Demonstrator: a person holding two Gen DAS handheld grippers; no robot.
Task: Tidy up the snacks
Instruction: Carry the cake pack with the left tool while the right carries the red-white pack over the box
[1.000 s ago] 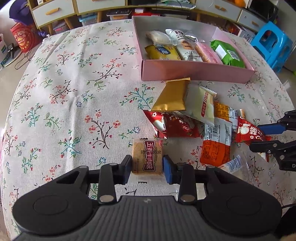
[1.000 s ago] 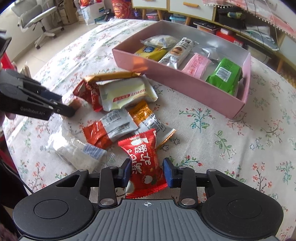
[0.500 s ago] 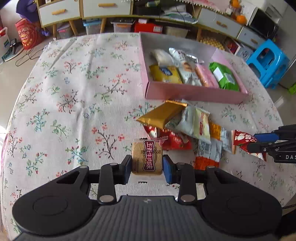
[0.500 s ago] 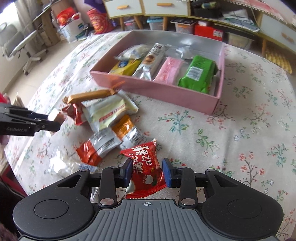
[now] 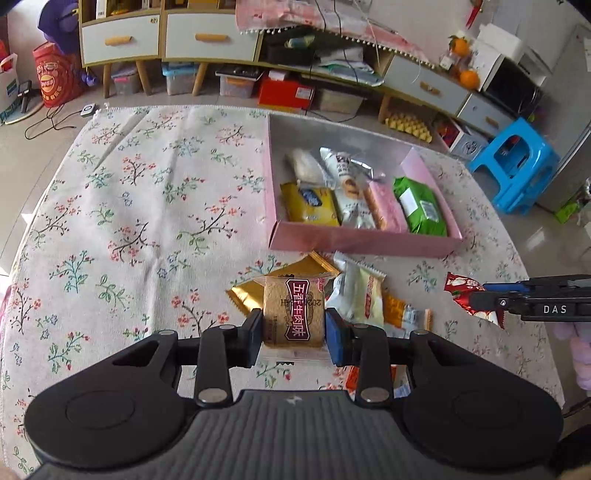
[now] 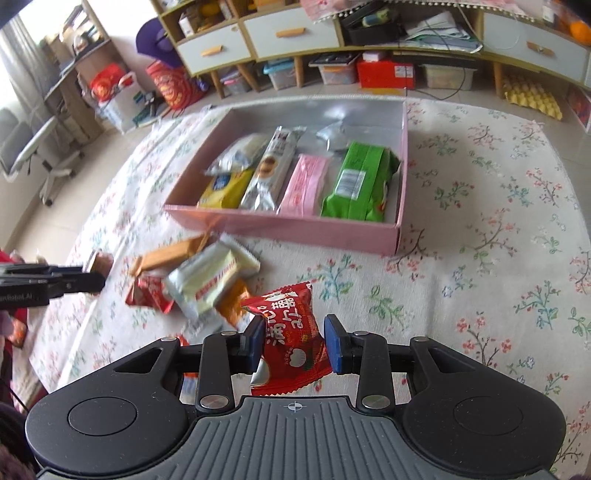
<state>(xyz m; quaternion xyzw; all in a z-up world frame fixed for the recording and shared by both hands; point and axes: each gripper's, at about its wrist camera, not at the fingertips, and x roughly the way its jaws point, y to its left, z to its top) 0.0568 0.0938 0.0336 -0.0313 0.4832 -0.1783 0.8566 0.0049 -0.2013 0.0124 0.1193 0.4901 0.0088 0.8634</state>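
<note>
My left gripper (image 5: 294, 332) is shut on a tan biscuit pack with a maroon label (image 5: 293, 314), held above the table. My right gripper (image 6: 294, 341) is shut on a red snack packet (image 6: 290, 332), also lifted; it shows at the right of the left wrist view (image 5: 471, 301). The pink box (image 5: 364, 242) (image 6: 288, 225) lies ahead, holding yellow, silver, pink and green packs. Loose snacks lie in front of it: a gold pack (image 5: 255, 291), a white pack (image 6: 210, 278) and an orange pack (image 6: 231, 306).
The table has a floral cloth (image 5: 140, 206). A blue stool (image 5: 517, 162) stands beyond its right side. Shelves with drawers (image 6: 288, 33) and storage bins line the far wall. An office chair (image 6: 33, 155) stands at the left.
Both grippers have risen with their packs, and the views now look down on the box from higher and farther back. The loose pile stays on the table.
</note>
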